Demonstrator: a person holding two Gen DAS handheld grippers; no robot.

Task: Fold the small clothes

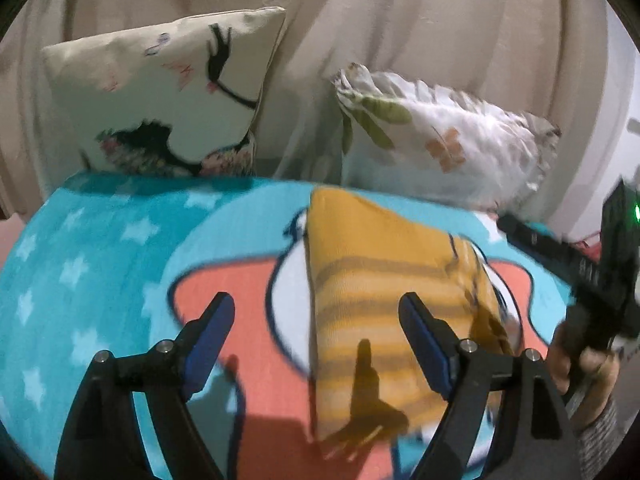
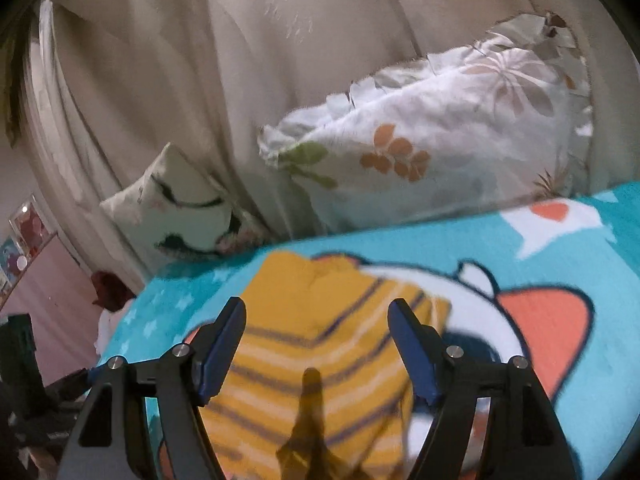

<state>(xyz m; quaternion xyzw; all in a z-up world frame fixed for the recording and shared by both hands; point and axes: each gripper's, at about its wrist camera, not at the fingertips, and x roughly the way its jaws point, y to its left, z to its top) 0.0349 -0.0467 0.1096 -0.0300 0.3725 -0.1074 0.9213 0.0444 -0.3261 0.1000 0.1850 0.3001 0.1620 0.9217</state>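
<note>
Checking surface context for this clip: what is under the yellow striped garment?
The yellow striped garment lies on a turquoise cartoon blanket; white and coral print shows around its edges. The print directly beneath it is covered, as is whatever lies below the blanket.

Both wrist cameras look down, close, sharing the yellow garment (image 1: 372, 280) and pillows.

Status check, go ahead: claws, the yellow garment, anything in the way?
Left claw open, right claw open, both empty. Yellow striped garment folded on blanket. Nothing in the way.
</note>
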